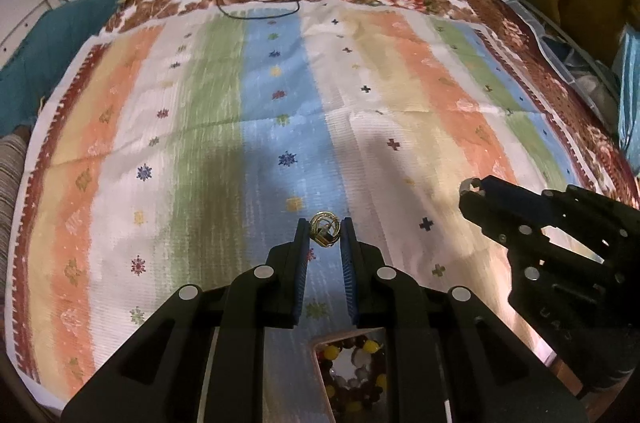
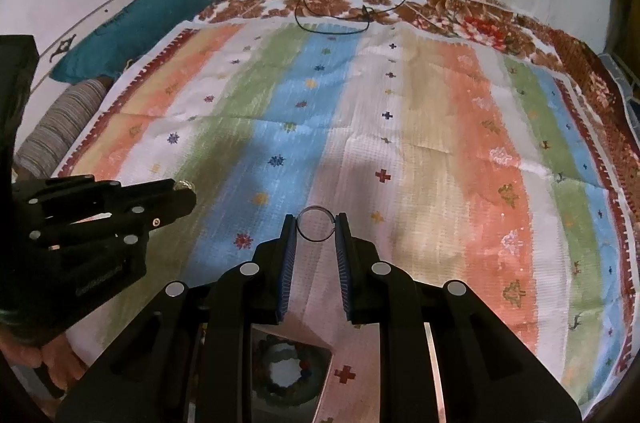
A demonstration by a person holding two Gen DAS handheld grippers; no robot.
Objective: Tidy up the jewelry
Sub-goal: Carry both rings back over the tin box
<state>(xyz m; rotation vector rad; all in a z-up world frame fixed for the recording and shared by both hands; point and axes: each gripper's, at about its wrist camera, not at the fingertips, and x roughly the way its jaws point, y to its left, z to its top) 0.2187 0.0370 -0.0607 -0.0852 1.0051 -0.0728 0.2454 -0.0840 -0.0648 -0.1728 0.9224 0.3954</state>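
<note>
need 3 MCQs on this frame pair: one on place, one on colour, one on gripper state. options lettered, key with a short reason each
1. Where is the black cable?
A. at the far edge of the striped cloth, by the wall
B. between the left gripper's fingers
C. on the teal cushion

2. What colour is the small ring-like piece in the left gripper?
A. red
B. gold
C. white

3. What is the right gripper doing?
A. standing open with nothing in it
B. clamping a thin ring at its fingertips
C. gripping the cloth

Key:
1 A: the cable loops over the floral border next to the wall.
2 B: it glints gold between the blue pads.
3 B: the thin ring sits pinched between the two fingertips, above the cloth.
</note>
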